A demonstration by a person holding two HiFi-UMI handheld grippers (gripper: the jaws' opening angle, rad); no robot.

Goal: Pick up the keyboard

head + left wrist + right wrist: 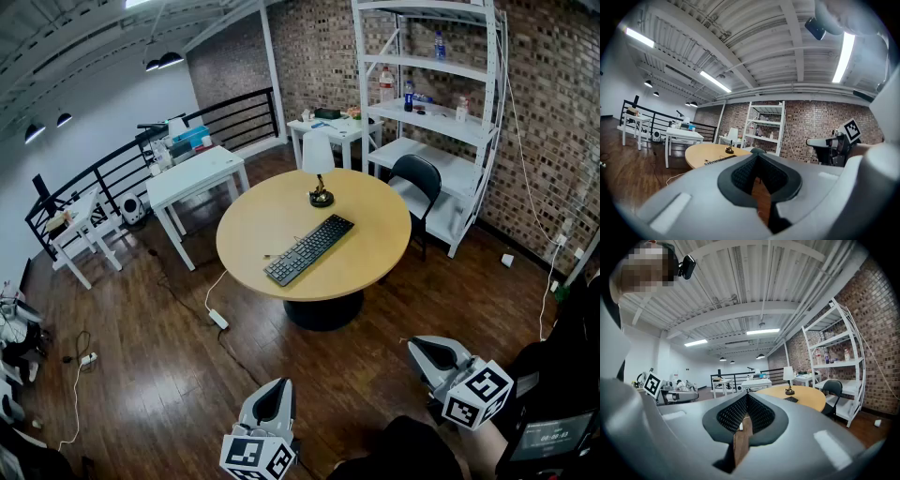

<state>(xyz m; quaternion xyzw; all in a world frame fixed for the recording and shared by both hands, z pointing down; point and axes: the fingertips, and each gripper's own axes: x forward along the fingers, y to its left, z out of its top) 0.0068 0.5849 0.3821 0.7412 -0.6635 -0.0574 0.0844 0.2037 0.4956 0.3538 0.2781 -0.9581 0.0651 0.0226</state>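
A black keyboard (308,249) lies diagonally on the round wooden table (258,230), its cable trailing off the left end. It also shows far off in the left gripper view as the keyboard (720,160) and in the right gripper view as the keyboard (791,399). My left gripper (269,409) is held low at the bottom of the head view, well short of the table, jaws shut and empty. My right gripper (433,357) hangs at the lower right, also shut with nothing in it. Both point level toward the table.
A small lamp (320,161) stands on the table behind the keyboard. A black chair (416,181) sits at the table's far right, before a white shelf unit (441,122). White desks (192,175) stand to the left. A power strip (217,319) and cables lie on the wooden floor.
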